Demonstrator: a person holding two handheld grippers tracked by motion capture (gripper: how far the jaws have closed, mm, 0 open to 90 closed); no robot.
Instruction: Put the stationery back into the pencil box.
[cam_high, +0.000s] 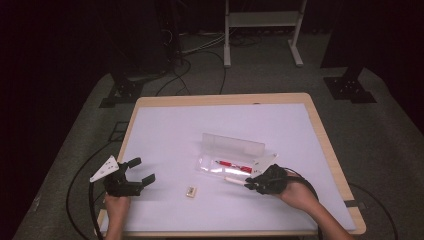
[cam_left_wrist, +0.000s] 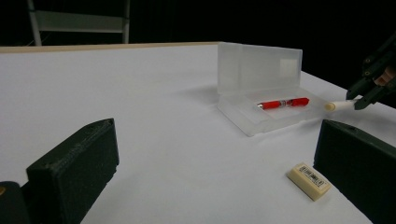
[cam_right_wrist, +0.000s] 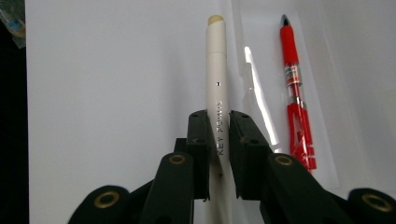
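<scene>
While the right gripper sits near the right front of the tabletop, its fingers are clamped tight on a white pen, which sticks out past them with its cream tip leading. In the high view that pen points left and slightly far, its tip just at the near edge of the clear case. From the left gripper view the pen hangs a little above the tabletop, close to the case's right end. That case lies open at the middle of the tabletop, lid standing upright along its far side, and a red pen lies inside the tray. In the right gripper view the red pen runs almost parallel to the white one, just to its right. An eraser, cream with a printed label, rests flat on the tabletop near the front edge, left of the right gripper and well apart from the case. At the left front, the left gripper rests low with its fingers spread wide and holding nothing; the eraser lies just beside its right finger.
</scene>
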